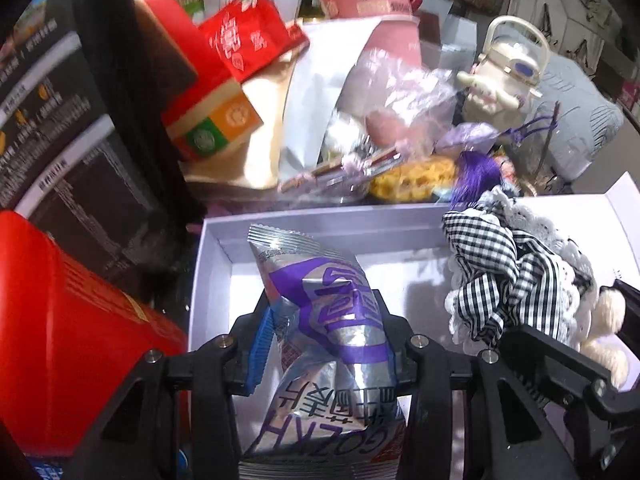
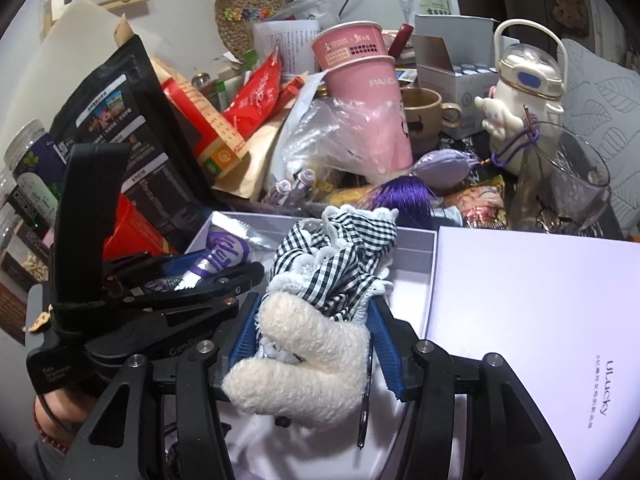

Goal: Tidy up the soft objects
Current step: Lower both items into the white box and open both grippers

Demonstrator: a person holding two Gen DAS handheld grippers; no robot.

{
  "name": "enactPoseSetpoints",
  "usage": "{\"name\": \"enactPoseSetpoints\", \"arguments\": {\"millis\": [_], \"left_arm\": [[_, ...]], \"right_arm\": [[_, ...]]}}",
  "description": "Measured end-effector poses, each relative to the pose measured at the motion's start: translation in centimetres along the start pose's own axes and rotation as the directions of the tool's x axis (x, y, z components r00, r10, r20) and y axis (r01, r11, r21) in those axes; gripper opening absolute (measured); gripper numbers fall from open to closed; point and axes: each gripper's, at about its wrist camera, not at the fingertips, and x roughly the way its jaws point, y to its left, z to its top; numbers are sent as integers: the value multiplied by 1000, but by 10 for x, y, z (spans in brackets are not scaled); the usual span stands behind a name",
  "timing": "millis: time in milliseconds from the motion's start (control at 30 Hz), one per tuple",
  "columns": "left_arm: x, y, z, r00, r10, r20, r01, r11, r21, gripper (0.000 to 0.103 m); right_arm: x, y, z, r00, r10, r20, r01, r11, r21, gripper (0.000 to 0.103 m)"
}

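Note:
My left gripper [image 1: 324,344] is shut on a silver and purple snack packet [image 1: 328,304] and holds it over the open white box [image 1: 224,240]. My right gripper [image 2: 314,332] is shut on a plush toy with cream fleece limbs [image 2: 304,360] and a black-and-white checked dress with lace trim [image 2: 336,256], also over the box [image 2: 416,248]. The toy shows in the left wrist view [image 1: 516,276] at the right side of the box. The left gripper with the packet shows in the right wrist view [image 2: 224,258] at the left.
The box lid [image 2: 540,304] lies to the right. Behind the box is a crowded pile: pink paper cups [image 2: 368,92], a clear plastic bag [image 2: 340,132], a purple tassel sachet [image 2: 436,164], a glass [image 2: 568,184], a cream kettle toy [image 2: 524,84], red boxes [image 1: 60,320], a black pouch [image 2: 120,128].

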Motion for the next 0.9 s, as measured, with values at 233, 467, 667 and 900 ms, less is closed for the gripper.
{"name": "enactPoseSetpoints", "arguments": {"millis": [233, 467, 667, 900], "left_arm": [[6, 0, 0, 999, 35, -10, -35, 999, -18, 66], [-14, -5, 0, 999, 20, 34, -20, 1000, -10, 69], [-40, -11, -1, 997, 12, 79, -13, 1000, 6, 69], [-84, -13, 0, 990, -5, 144, 3, 1000, 12, 69]], "right_arm": [[-2, -4, 0, 1000, -28, -7, 28, 1000, 4, 68], [-18, -6, 1, 998, -51, 29, 51, 999, 16, 68], [-33, 0, 2, 995, -88, 54, 87, 996, 7, 68], [-71, 13, 4, 990, -91, 109, 91, 996, 1, 68]]}}
